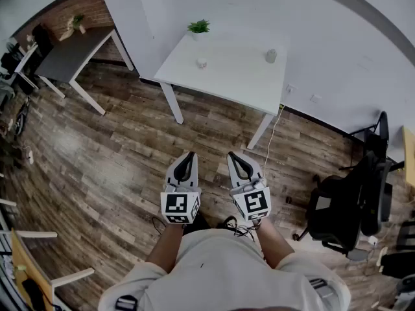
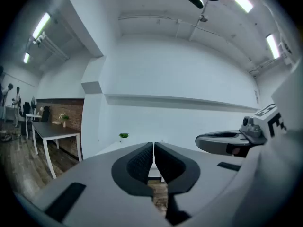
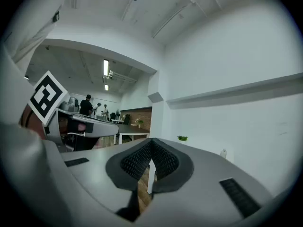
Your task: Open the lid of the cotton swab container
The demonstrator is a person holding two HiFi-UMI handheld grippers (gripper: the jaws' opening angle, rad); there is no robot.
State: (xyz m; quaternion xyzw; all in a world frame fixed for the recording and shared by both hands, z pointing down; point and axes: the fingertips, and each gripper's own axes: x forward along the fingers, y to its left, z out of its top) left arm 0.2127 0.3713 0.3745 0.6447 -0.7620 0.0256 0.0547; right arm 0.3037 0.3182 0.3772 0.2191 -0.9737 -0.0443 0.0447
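- The room has a wood-plank floor (image 1: 97, 154) and pale walls. A white table (image 1: 240, 83) stands against the wall at the upper centre of the head view.
- On that table a small potted plant (image 1: 199, 26) sits at the far left corner. A small white item (image 1: 201, 62) stands just in front of it, and a small grey cylinder (image 1: 271, 56) stands well apart, toward the right edge.
- Both are too small to tell which is the cotton swab container; it is on that table and neither gripper touches it.
- The left gripper (image 1: 189, 160) and right gripper (image 1: 237, 162) are held side by side at lower centre over the floor, well short of the table, tips pointing toward it.
- In each gripper view the ridged black pads meet with nothing between them, so both tools are closed and empty.
- A grey table (image 1: 68, 54) stands at the upper left and a black office chair (image 1: 343, 209) at the right edge.
- A white cable (image 1: 272, 135) hangs down by the white table's right leg.
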